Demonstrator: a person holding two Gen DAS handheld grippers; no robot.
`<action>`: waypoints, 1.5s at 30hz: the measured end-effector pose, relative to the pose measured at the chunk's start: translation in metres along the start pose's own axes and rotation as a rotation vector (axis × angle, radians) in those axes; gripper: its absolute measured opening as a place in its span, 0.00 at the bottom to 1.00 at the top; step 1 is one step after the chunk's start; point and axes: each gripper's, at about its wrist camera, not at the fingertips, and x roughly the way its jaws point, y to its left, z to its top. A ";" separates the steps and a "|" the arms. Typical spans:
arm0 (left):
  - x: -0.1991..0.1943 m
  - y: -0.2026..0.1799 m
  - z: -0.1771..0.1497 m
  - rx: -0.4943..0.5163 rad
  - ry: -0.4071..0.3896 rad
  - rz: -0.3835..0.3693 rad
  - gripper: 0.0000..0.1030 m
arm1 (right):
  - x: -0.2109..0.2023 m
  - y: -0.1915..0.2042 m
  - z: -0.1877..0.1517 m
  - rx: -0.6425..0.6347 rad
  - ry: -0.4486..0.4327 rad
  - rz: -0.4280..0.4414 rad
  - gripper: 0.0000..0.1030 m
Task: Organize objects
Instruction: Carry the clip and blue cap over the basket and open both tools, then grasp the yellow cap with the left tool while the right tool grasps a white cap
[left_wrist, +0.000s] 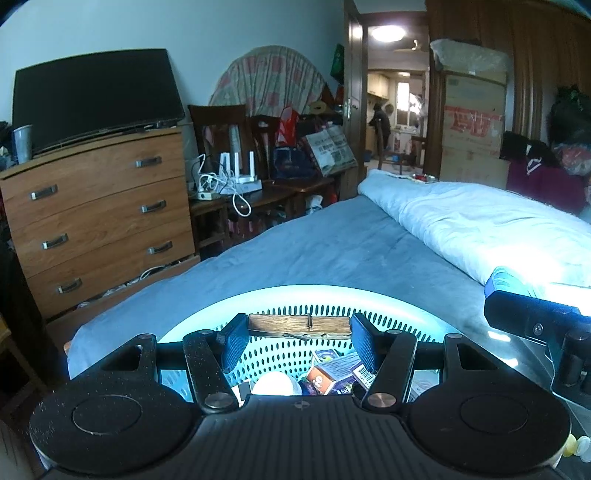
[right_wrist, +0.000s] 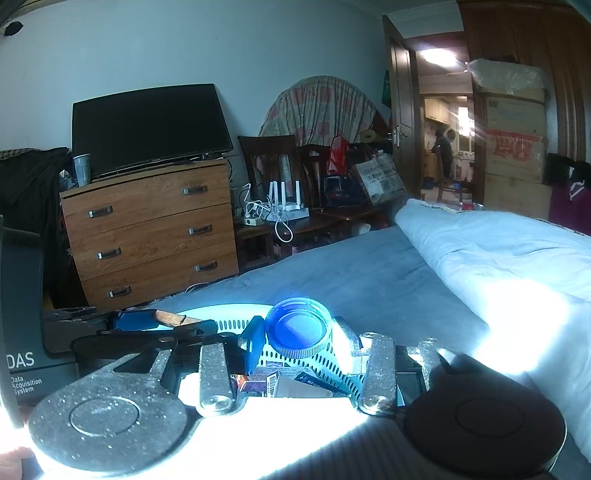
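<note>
My left claw (left_wrist: 299, 339) clamps the wooden clothespin (left_wrist: 299, 326) and my right claw (right_wrist: 301, 341) the blue bottle cap (right_wrist: 298, 328), both over the basket (left_wrist: 295, 295), so I should lower before releasing.

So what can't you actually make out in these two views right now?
- Left wrist: contents of the pale blue perforated plastic basket, mostly hidden by the gripper body.
- Right wrist: right finger holding the blue plastic bottle cap, washed out by glare.
- Both: box labels in the basket, too small.
</note>
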 end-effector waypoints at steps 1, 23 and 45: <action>0.000 0.000 0.000 0.000 0.001 -0.001 0.58 | 0.000 -0.002 -0.001 0.000 0.001 0.001 0.41; -0.008 -0.025 0.004 0.042 -0.036 0.016 0.83 | -0.043 -0.033 -0.024 0.039 -0.085 -0.039 0.87; 0.006 -0.291 -0.158 0.530 0.130 -0.603 0.66 | -0.240 -0.208 -0.279 0.395 0.061 -0.483 0.86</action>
